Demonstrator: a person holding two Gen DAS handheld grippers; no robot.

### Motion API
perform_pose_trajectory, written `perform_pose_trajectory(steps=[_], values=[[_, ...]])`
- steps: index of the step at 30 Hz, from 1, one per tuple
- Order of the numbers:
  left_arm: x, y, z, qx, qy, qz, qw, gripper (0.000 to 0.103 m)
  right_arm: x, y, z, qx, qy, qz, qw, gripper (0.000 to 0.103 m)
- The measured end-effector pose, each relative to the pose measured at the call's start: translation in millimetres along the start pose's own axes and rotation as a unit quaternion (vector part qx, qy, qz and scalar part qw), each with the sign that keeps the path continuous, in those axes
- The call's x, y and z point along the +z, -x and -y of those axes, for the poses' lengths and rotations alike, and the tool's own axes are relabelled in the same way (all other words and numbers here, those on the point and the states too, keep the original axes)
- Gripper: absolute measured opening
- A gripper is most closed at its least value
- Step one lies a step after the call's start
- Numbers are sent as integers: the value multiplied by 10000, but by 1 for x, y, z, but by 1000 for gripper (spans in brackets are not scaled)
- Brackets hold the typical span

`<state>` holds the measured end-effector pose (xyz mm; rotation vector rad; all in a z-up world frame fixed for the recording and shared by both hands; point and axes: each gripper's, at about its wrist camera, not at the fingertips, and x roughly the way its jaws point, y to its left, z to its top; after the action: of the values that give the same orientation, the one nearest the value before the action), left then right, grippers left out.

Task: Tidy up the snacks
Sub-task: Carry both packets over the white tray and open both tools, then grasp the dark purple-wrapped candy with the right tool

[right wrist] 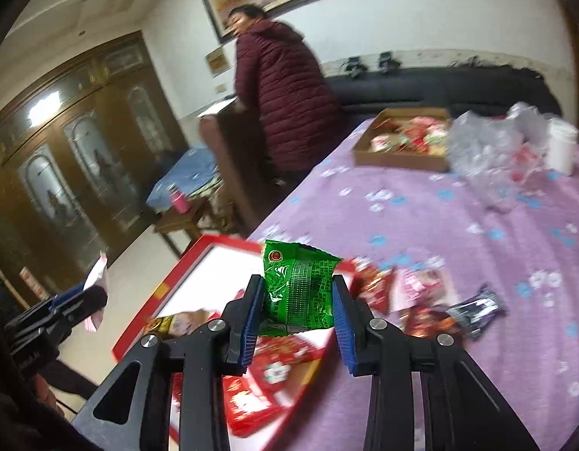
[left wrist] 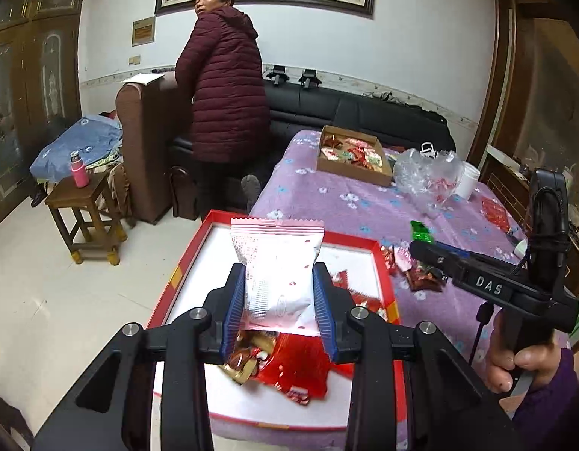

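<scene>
My left gripper (left wrist: 278, 293) is shut on a pink-and-white snack packet (left wrist: 276, 263) and holds it above the red box with a white inside (left wrist: 191, 255). Red and gold snacks (left wrist: 285, 364) lie in that box. My right gripper (right wrist: 297, 297) is shut on a green snack packet (right wrist: 298, 289) over the box's right edge (right wrist: 169, 282). In the left wrist view the right gripper (left wrist: 421, 240) reaches in from the right with the green packet (left wrist: 421, 231). Loose snacks (right wrist: 432, 300) lie on the purple cloth beside the box.
A brown cardboard tray of snacks (left wrist: 351, 154) sits at the far side of the purple floral cloth (left wrist: 327, 195), beside a clear plastic bag (left wrist: 426, 173) and a white cup (left wrist: 467, 180). A person in a maroon coat (left wrist: 225, 90) stands by the black sofa (left wrist: 364, 112). A wooden stool (left wrist: 84, 214) is left.
</scene>
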<state>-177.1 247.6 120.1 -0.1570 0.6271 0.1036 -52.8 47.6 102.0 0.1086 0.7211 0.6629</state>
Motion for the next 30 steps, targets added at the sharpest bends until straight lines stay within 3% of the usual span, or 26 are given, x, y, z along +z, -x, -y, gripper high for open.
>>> perform_pose_trajectory(steps=[9,21,23,25,26,28,30], values=[[-9,-59,-14,305,37,-587,9978,33,-30,-50,-41,387,485,-664,9959,36],[12,-145,-27,706,-1,-1491,9863,35,-6,-128,-57,276,706,-1297,9886,38],[10,-144,-28,747,58,-1563,9849,43,0,-128,-56,280,687,-1398,9874,39],[6,-134,-28,817,95,-1487,9855,66,3,-120,-51,282,659,-1412,9874,42],[5,-130,-28,864,87,-1418,9861,72,5,-112,-47,291,621,-1344,9886,44],[0,-116,-29,971,61,-1270,9871,74,7,-93,-34,385,517,-1145,9913,54],[-4,-100,-30,1007,95,-1141,9883,74,10,-69,-17,407,402,-886,9944,57]])
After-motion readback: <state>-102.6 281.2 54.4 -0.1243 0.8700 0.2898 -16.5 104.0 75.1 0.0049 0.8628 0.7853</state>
